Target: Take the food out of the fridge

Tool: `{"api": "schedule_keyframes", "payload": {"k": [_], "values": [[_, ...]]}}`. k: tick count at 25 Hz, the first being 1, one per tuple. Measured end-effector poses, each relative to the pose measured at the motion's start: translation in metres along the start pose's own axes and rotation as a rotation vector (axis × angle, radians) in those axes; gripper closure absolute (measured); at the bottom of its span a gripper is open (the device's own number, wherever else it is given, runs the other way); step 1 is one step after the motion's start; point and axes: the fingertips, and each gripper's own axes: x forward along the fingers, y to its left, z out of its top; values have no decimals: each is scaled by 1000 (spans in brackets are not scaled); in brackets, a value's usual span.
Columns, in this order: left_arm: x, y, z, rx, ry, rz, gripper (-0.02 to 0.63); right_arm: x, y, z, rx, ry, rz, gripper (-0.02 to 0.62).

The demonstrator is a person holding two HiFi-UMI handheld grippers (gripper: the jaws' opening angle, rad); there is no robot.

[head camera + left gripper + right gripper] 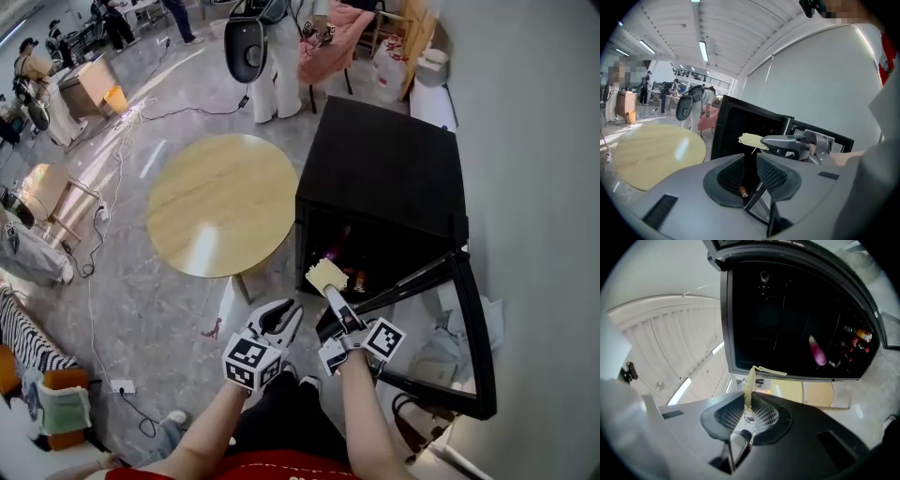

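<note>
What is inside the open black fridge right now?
Inside the fridge a purple item and a few small red and orange containers show. The rest is too dark to tell. The pale yellow food is outside, held by the right gripper.

**No readable text in view**

You have nothing here that can be read as a word, number or brand. The cube on your left gripper and the one on your right gripper carry black-and-white square markers, which are patterns and not letters. In the right gripper view, the small cans inside the fridge show coloured labels, but the print is too small to make out. The fridge itself shows no visible badge or sign.
</note>
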Motion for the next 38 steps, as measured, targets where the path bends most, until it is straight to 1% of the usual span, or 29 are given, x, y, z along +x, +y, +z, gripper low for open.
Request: {"api": "schedule_keyframes", "payload": {"k": [5,13,20,25,29,32,36,38], "values": [[-15,21,-4,-14,-18,71,540,21,-3,-23,2,83,13,548],[-55,73,1,-53,-60,193,540,75,-1,-71,15,214,26,548],[-102,114,-1,-77,-88,304,540,120,-4,-116,24,306,25,548],[-129,141,-4,-90,-104,389,540,151,-17,-139,20,355,7,548],[-145,162,-1,-103,-117,412,540,181,-37,-152,-13,390,-45,548],[-152,168,1,-105,-119,404,540,195,-54,-155,-28,404,-99,548],[-160,173,0,-82,-111,387,540,209,-67,-159,-26,412,-128,548],[-163,177,-2,-94,-113,393,540,214,-74,-164,-21,423,-150,548]]}}
